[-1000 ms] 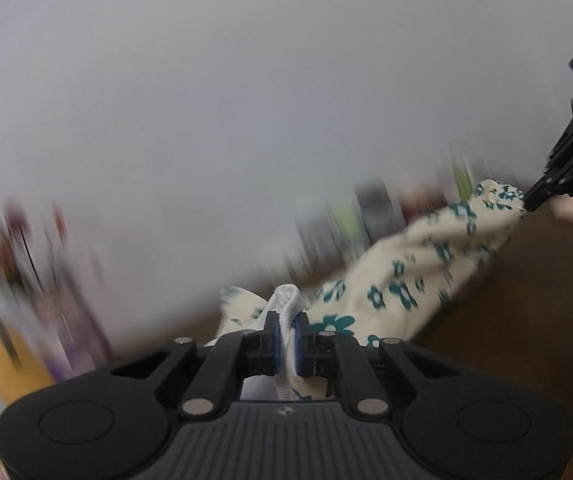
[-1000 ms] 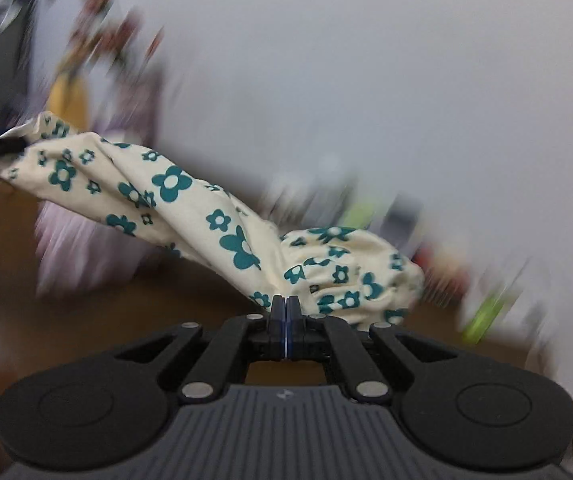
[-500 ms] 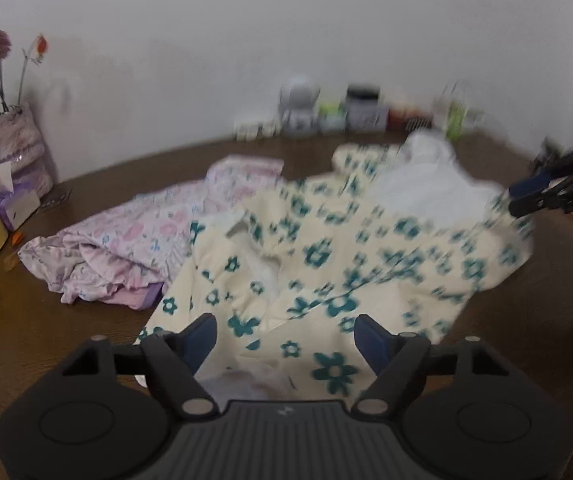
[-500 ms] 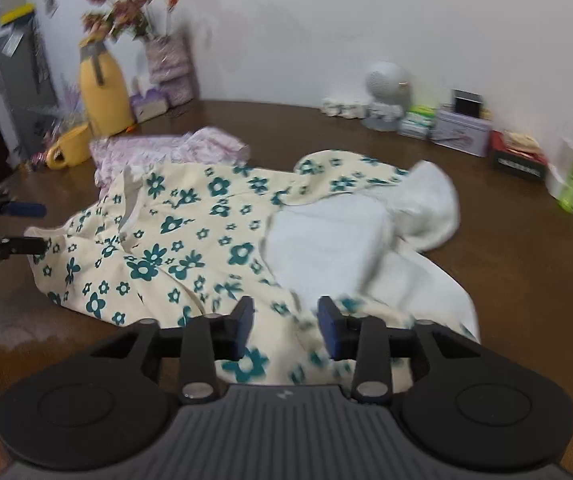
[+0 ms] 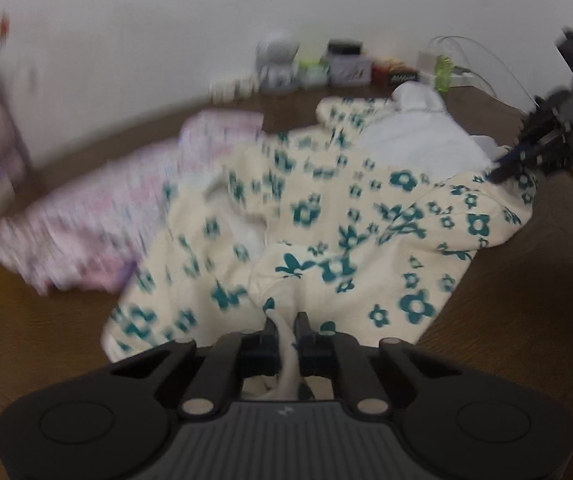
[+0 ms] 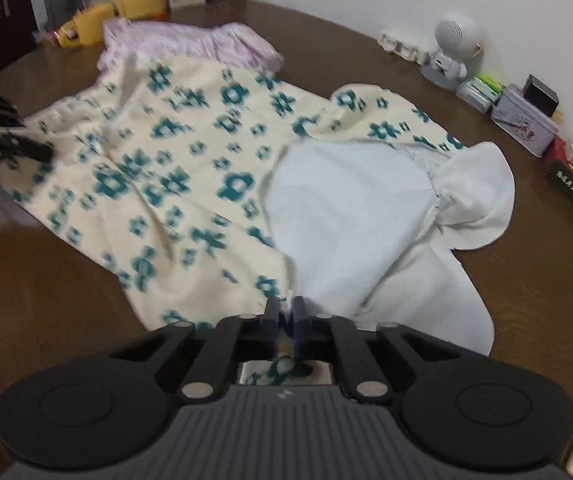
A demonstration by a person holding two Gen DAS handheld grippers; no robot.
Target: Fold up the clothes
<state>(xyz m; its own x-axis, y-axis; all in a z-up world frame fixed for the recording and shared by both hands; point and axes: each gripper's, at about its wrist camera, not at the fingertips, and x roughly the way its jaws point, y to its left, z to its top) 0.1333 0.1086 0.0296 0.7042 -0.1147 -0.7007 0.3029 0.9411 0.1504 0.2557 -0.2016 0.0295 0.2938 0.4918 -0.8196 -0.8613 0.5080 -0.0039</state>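
The floral garment (image 6: 190,152) lay spread on the table (image 6: 46,288), white lining up. Both tongs had just closed: the left tongs (image 5: 285,334) pinched a hem, the right tongs (image 6: 285,316) its near edge. Soft, light cloth; edges probably grip best.

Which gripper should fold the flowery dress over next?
Probably the left gripper: it pinches the flowery dress at its patterned edge, beside the widest flat stretch. The right gripper pinches near the white lining.
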